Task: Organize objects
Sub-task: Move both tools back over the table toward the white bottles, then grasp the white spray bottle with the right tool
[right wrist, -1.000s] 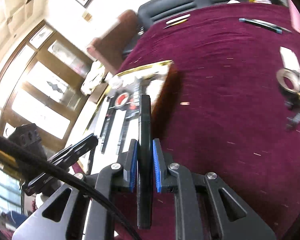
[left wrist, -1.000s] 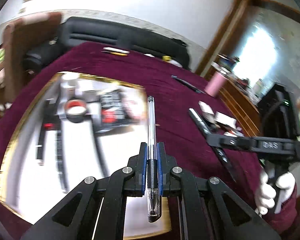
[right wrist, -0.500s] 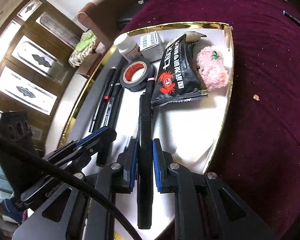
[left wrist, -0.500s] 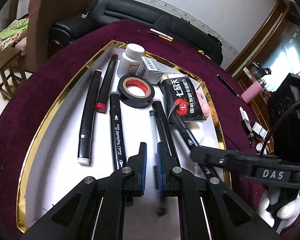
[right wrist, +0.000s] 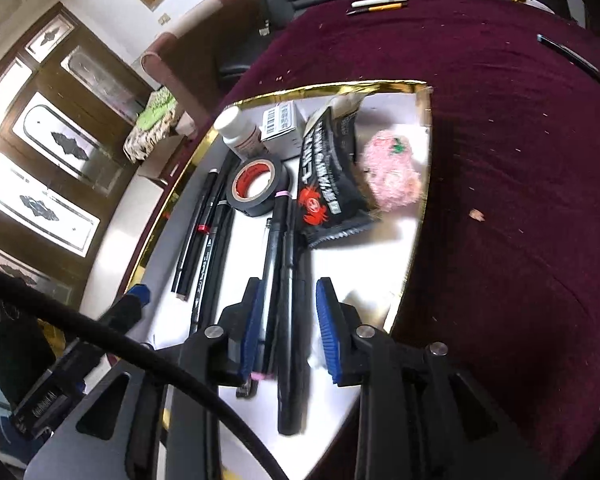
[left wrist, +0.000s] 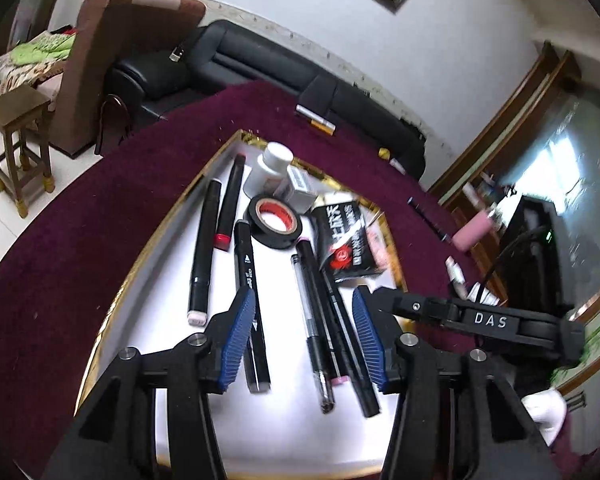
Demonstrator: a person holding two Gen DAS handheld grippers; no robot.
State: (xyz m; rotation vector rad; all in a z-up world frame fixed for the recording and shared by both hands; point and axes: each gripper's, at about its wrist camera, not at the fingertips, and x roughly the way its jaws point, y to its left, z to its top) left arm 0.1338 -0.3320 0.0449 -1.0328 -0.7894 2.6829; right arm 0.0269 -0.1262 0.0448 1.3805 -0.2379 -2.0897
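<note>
Left wrist view: the left gripper is spread wide and empty at lower centre, above the gold-rimmed tray. A clear ballpoint pen lies between its fingers.

Right wrist view: the right gripper is open at lower centre, holding nothing; a black marker lies on the tray between its fingers.

In the right wrist view, the near end of the clear pen is hidden behind the right gripper's left finger, and the pink plush toy is blurred. In the left wrist view, the black snack packet covers most of that toy, and its print is too smeared to read.
</note>
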